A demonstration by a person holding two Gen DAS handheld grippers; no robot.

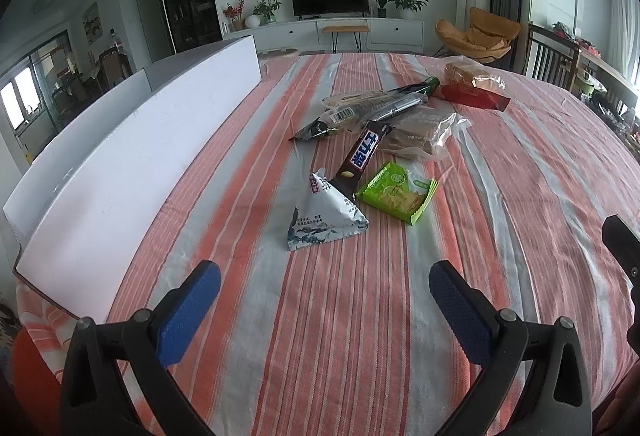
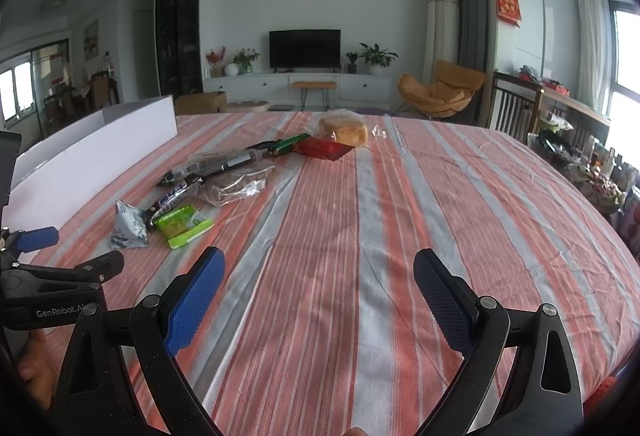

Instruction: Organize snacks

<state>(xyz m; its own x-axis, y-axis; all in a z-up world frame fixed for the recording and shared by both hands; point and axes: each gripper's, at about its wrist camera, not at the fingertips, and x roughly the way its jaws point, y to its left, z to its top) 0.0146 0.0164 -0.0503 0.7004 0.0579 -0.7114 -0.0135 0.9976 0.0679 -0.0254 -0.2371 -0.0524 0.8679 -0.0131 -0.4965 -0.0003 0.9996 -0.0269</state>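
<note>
Left hand-held gripper [image 1: 325,290] is spread wide with nothing in it, and the white triangular pouch [image 1: 326,216] sits dead ahead, closest of the snack pile. The chocolate bar [image 1: 362,156] runs lengthwise away behind it. Right hand-held gripper [image 2: 319,286], also spread and empty, faces bare striped table [image 2: 440,216]. White box [image 1: 132,156] lies left.

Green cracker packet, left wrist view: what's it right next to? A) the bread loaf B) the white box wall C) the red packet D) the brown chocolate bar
D: the green cracker packet lies beside the lower end of the brown chocolate bar, close to the white triangular pouch; both grippers are open and empty.
</note>
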